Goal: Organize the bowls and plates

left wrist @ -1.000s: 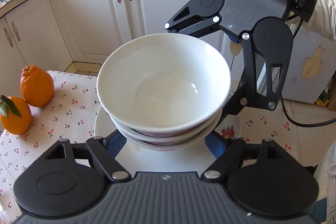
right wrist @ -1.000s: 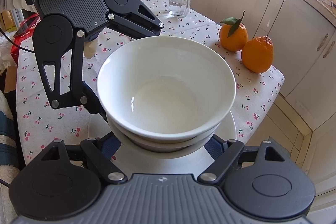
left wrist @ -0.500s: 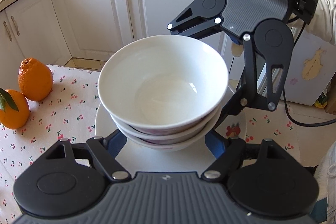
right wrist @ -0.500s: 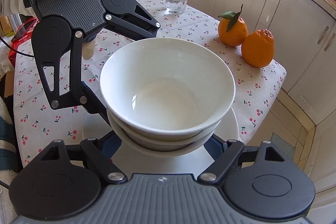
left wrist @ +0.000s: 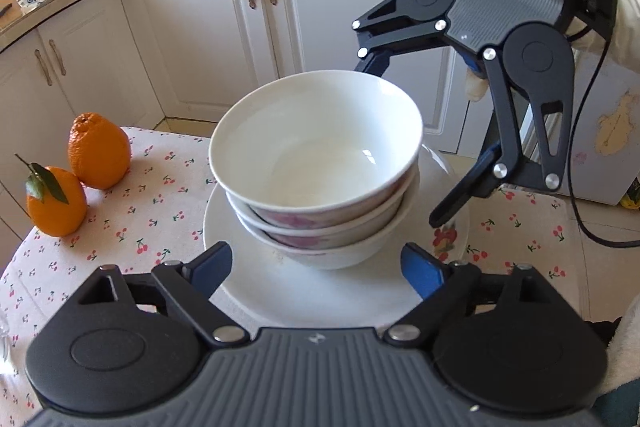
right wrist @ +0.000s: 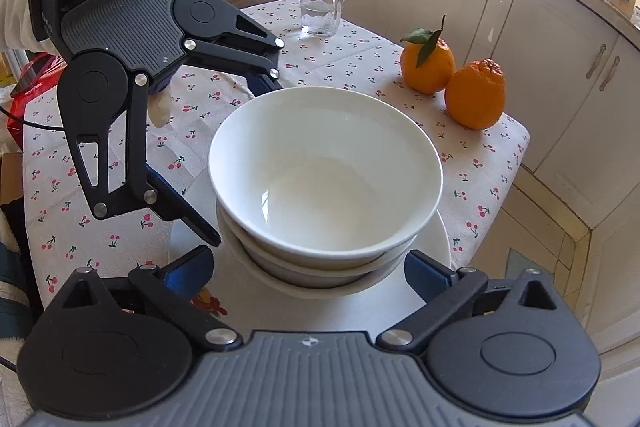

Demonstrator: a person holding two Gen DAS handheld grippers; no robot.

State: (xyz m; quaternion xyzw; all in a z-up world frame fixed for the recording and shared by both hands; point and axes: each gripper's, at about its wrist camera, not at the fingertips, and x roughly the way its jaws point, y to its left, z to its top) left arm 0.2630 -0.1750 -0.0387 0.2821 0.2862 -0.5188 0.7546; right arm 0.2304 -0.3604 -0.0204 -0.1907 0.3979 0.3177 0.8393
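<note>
1. Stack of bowls (left wrist: 320, 179) sits nested, three deep as far as the left wrist view shows, on a white plate (left wrist: 304, 291). Plate rests on the desk (left wrist: 152, 211), which has a cherry-print cloth.
2. Left claw (left wrist: 318, 269) faces the stack from one side, right claw (right wrist: 310, 273) from the opposite side. Both point steeply down.
3. Both claws are opening. The blue pads stand clear of the bowls and plate on either side; neither claw holds anything.
4. Judgement: the stack looks just set down, so the step in hand is the release.
5. To do it well: let the jaws spread fully before backing off, and draw each claw straight back along its own line so no pad clips the plate rim.
6. Risk: the top bowl sits slightly off-centre in the stack; a nudge could tip it.
7. Two oranges (right wrist: 452, 79) and a glass mug (right wrist: 322, 7) stand well apart from the plate.
</note>
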